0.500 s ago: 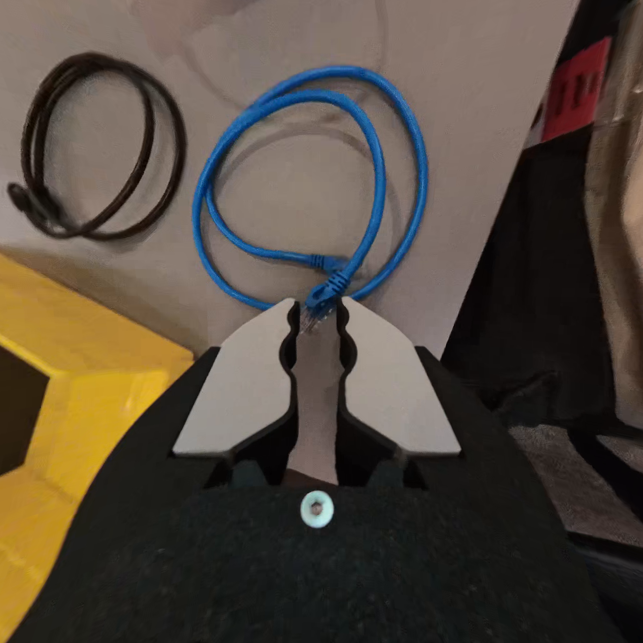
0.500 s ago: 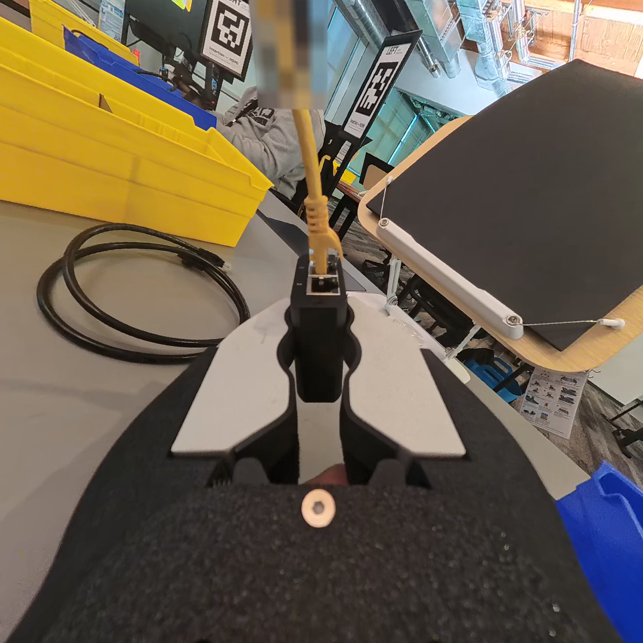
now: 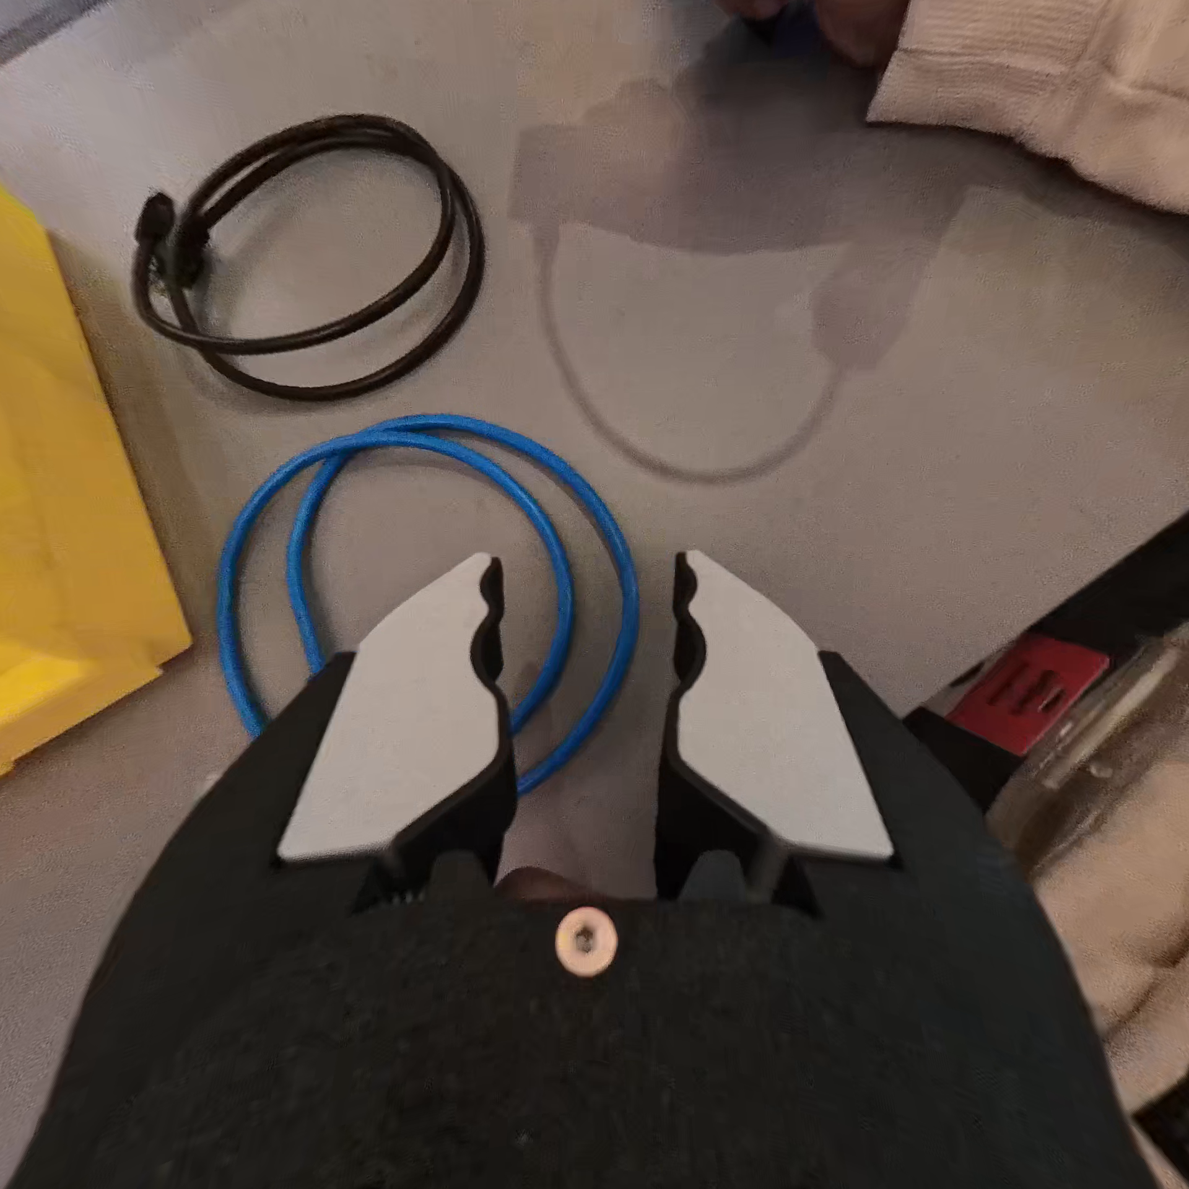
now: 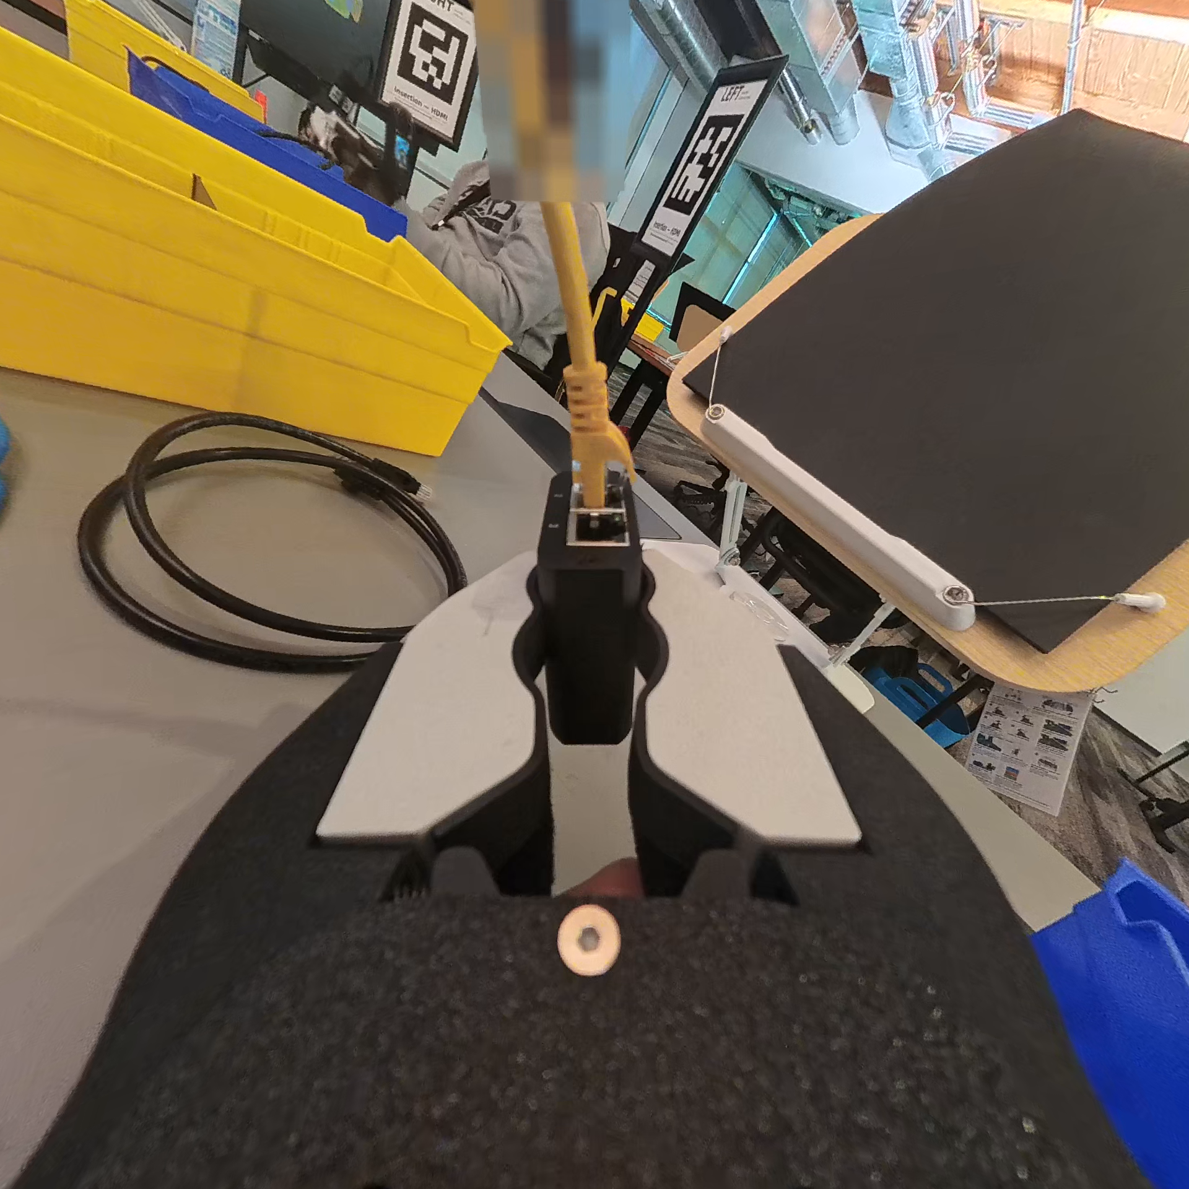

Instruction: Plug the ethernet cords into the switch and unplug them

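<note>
My right gripper (image 4: 589,572) is shut on a small black switch (image 4: 589,617) and holds it above the grey table. A yellow ethernet cord (image 4: 582,386) is plugged into the switch's far port and rises out of view; the near port is empty. My left gripper (image 3: 585,566) is open and empty, pointing down over a coiled blue ethernet cord (image 3: 579,515) that lies on the table (image 3: 836,515), partly under its left finger. A coiled black cord lies further off in the left wrist view (image 3: 309,257) and in the right wrist view (image 4: 257,540).
Yellow bins (image 4: 225,289) stand along the table's far side, and one yellow bin (image 3: 64,515) is left of the blue cord. A beige sleeve (image 3: 1061,96) is at top right. The table edge (image 3: 1029,611) runs to the right. A blue bin (image 4: 1132,1029) sits near right. The tips of one gripper are about 25 cm away from the tips of the other.
My left gripper has opened and let go of the blue cord's plug, then shifted so the blue coil now lies under its fingers. The right gripper still holds the switch.
</note>
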